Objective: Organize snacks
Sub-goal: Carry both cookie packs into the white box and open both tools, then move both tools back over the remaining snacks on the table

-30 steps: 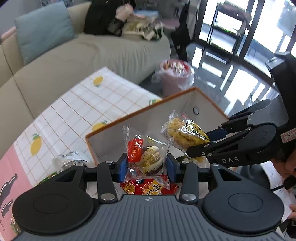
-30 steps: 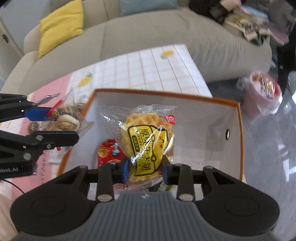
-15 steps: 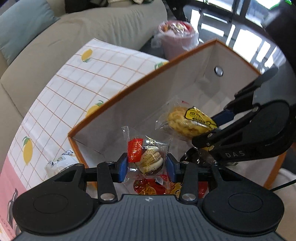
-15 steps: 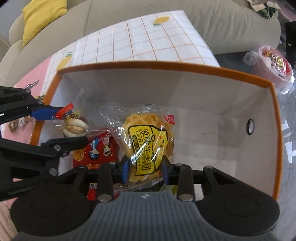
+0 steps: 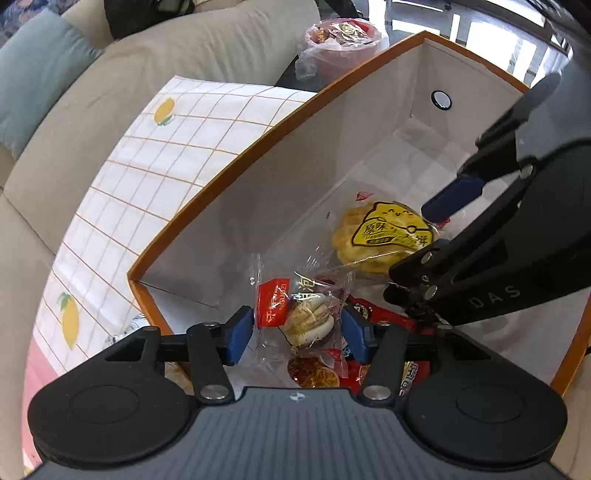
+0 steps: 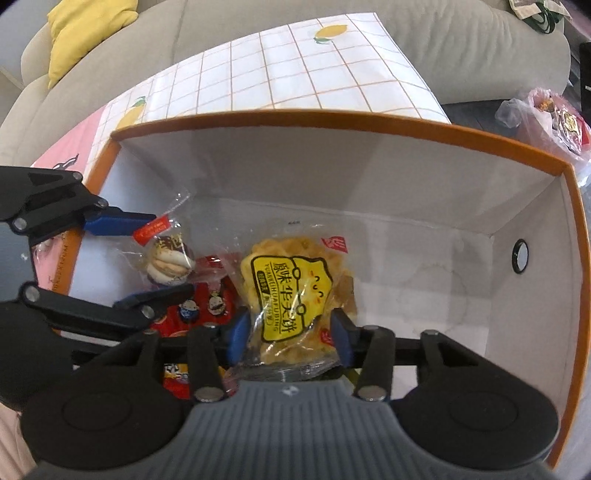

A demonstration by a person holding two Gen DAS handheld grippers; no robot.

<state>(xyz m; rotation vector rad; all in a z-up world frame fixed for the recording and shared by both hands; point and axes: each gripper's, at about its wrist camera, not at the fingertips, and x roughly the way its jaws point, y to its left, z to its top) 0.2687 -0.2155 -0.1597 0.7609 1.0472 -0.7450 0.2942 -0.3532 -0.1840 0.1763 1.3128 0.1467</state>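
An orange-rimmed white box [image 5: 236, 173] [image 6: 332, 122] stands on the table. My left gripper [image 5: 297, 328] is inside it, jaws parted wide around a clear-wrapped cream sandwich biscuit [image 5: 308, 321] [image 6: 170, 264], with a gap at the left pad. My right gripper [image 6: 291, 332] is inside the box too, jaws opened around a yellow waffle packet [image 6: 291, 291] [image 5: 384, 236] that leans between the pads. Red snack packets [image 5: 332, 369] [image 6: 199, 306] lie on the box floor beneath both.
A lemon-print checked tablecloth [image 5: 159, 166] [image 6: 288, 66] covers the table behind the box. A beige sofa [image 5: 110, 92] runs along the far side, with a yellow cushion [image 6: 88, 29]. A pink bin with a plastic liner [image 5: 340, 40] stands past the table's end.
Both grippers have lowered deeper into the box with their snacks. The jaws of both have widened, loosening their hold on the biscuit and the waffle packet.
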